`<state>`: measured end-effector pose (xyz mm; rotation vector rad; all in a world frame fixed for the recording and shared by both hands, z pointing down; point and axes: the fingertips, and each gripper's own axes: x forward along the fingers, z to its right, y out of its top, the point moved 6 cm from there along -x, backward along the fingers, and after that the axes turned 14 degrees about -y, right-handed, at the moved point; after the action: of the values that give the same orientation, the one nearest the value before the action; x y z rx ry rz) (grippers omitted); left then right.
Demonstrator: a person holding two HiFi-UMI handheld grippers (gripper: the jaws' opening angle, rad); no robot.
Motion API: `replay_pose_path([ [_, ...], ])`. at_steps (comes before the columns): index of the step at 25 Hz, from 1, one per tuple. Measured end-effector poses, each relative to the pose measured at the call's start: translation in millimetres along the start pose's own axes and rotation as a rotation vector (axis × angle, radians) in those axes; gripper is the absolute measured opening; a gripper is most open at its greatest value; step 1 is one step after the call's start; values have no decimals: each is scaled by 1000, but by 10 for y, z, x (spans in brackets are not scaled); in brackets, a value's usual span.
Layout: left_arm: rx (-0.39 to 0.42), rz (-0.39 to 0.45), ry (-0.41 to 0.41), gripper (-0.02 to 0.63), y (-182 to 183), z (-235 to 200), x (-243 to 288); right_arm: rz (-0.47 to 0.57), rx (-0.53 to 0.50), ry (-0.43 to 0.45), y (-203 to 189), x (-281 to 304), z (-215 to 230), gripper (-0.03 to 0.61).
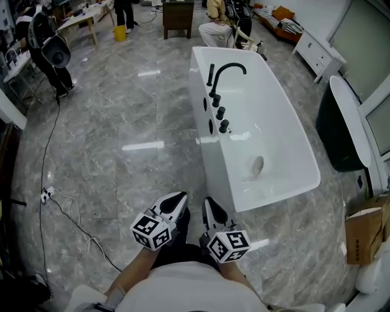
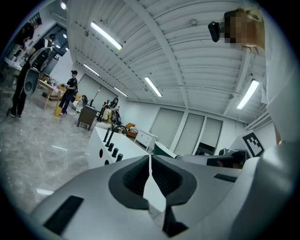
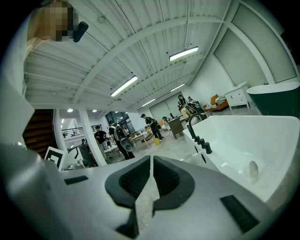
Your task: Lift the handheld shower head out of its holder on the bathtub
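white bathtub (image 1: 275, 131) on grey marble floor (image 1: 122, 122). on the bathtub's long rim, just beside the black curved faucet (image 1: 230, 67), the handheld shower head (image 1: 211, 74), standing upright, untouched. before the near end of the bathtub and apart from it, left tongs (image 1: 181, 197) and right tongs (image 1: 208, 203) side by side, both closed fully, jaws pressed together, nothing held, pointing toward the bathtub.

A glossy grey marble floor (image 1: 116, 128) mirrors the long strip lights (image 2: 106, 35) of a white ribbed ceiling (image 2: 187, 51). A black cable (image 1: 52, 131) trails across it at left. Along the far side stand a dark wooden cabinet (image 1: 178, 17), a yellow bucket (image 1: 120, 32) and a white sideboard (image 1: 317, 52); a cardboard box (image 1: 364, 234) sits at right
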<state>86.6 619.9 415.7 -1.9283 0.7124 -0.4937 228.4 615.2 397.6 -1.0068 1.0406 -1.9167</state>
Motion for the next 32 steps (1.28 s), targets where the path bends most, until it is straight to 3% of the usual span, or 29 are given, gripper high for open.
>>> replay_pose_path([
  [6,-3,6,-1,20,195,-382,263,-1,-32,28,184,437,10,20],
  [24,16,1,-61,20,990,-1532,1153,8,-36,4,894,1928,213,20],
  [32,-6,3,-64,20,1106,-1896,1348,-26,-41,15,970,2370,226,20],
])
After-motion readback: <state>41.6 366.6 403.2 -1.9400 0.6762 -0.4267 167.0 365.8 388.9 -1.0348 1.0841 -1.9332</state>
